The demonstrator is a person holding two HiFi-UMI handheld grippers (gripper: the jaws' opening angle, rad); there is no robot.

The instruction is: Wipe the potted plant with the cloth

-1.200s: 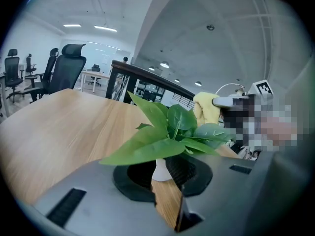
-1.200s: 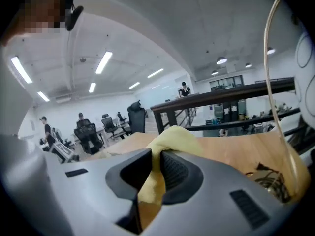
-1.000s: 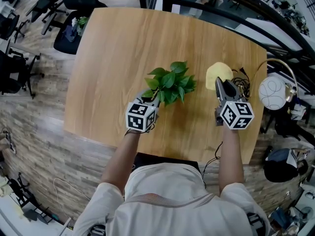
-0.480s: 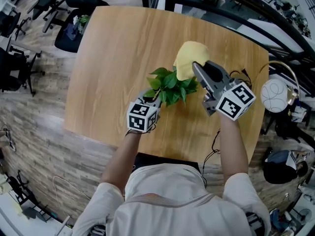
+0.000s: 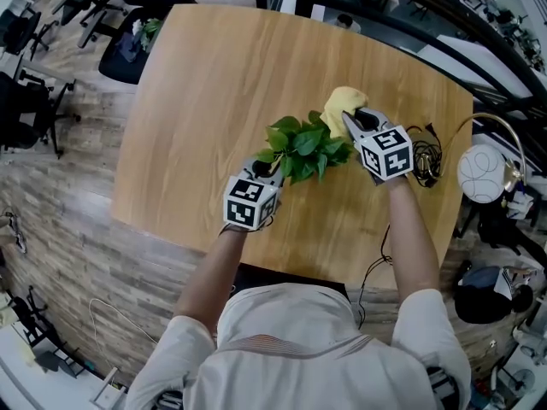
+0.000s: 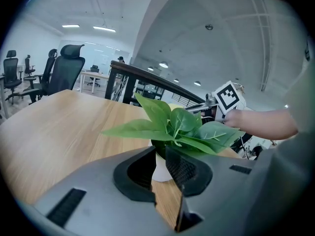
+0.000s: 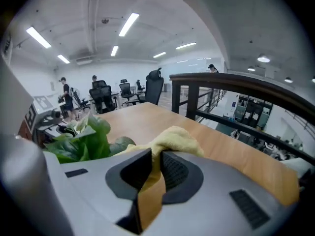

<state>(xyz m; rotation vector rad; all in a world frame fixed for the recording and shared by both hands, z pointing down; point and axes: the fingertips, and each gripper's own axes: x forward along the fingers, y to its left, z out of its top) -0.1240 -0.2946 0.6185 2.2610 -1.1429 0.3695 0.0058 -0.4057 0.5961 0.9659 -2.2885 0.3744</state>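
At table (image 5: 197, 84) centre: left gripper (image 5: 263, 169) narrow, clamping pot (image 6: 161, 173); right gripper (image 5: 346, 120) pinching cloth (image 5: 342, 101) at 2 o'clock of plant (image 5: 303, 143).

place: open-plan office | evidence: swivel chairs (image 6: 63, 77), desks (image 6: 93, 74), ceiling strip lights (image 7: 129, 22)

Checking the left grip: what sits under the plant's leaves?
A white pot, held between the jaws of the left hand-held gripper. The leaves and one jaw cover its soil and far side.
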